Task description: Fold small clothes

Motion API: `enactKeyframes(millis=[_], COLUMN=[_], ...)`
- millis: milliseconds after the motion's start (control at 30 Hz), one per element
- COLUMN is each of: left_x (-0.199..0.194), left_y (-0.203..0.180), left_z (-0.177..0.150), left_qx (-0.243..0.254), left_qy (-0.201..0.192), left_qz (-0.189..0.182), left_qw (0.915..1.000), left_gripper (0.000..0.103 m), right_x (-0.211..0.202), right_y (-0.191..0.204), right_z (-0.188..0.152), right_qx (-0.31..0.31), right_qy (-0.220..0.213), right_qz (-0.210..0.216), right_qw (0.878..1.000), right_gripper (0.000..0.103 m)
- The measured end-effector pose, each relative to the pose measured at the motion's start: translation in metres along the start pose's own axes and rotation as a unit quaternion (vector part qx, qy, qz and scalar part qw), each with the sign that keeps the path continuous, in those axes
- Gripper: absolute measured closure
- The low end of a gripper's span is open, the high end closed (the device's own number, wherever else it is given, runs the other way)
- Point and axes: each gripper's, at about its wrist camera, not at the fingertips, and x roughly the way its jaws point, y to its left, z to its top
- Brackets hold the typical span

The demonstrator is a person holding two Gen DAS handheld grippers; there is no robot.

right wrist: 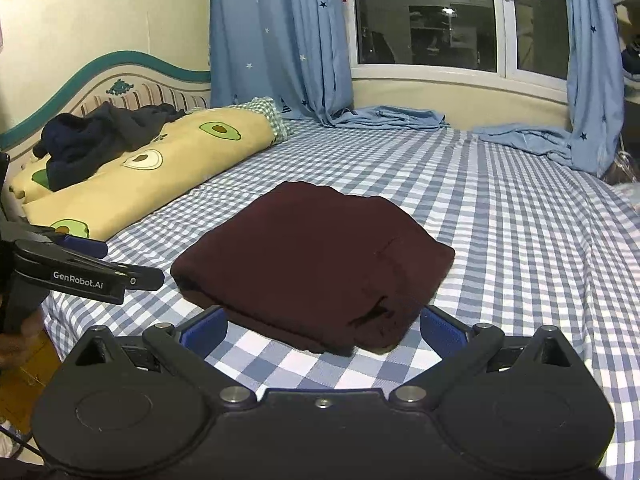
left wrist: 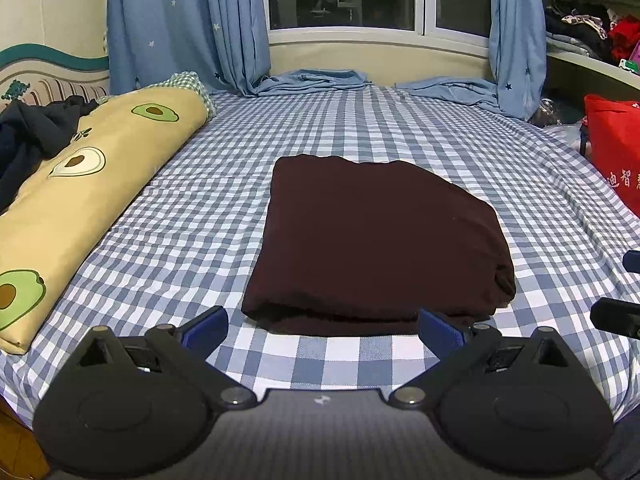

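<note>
A dark maroon garment [left wrist: 372, 240] lies folded into a thick rectangle on the blue-and-white checked bed sheet [left wrist: 192, 216]. My left gripper [left wrist: 323, 330] stands open just short of its near edge, nothing between the blue pads. In the right wrist view the same folded garment [right wrist: 316, 260] lies ahead, and my right gripper [right wrist: 323, 330] is open at its near corner, holding nothing. The left gripper [right wrist: 92, 264] also shows from the side at the left of the right wrist view; the right gripper's tips [left wrist: 624, 300] show at the right edge of the left wrist view.
A yellow avocado-print pillow [left wrist: 96, 184] lies along the left side with a dark navy garment [right wrist: 100, 140] heaped on it. Blue star curtains [left wrist: 180, 28] pool on the far end of the bed. A red bag [left wrist: 616, 152] stands at the right.
</note>
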Motion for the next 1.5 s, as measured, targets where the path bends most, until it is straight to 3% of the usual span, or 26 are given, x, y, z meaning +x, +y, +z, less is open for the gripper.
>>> enactKeyframes(millis=[700,1067,1500], left_x=[0.014,0.014,0.0], left_y=[0.003,0.006,0.012], left_z=[-0.002,-0.005,-0.011], left_qx=[-0.01,-0.002,-0.003], left_qy=[0.013,0.008,0.009], left_qz=[-0.007,0.003,0.016], left_qw=[0.9998,1.0,0.9998], left_gripper=[0.001,0.001,0.001], right_x=[0.015,0.011,-0.006], right_y=[-0.007,-0.007,0.0], right_z=[0.004,-0.002,-0.01], right_qx=[-0.004,0.006,0.009], right_qy=[0.006,0.039,0.042], right_qz=[0.006,-0.023,-0.034], right_qw=[1.0,0.999,0.999], right_gripper=[0.001,0.001,0.001])
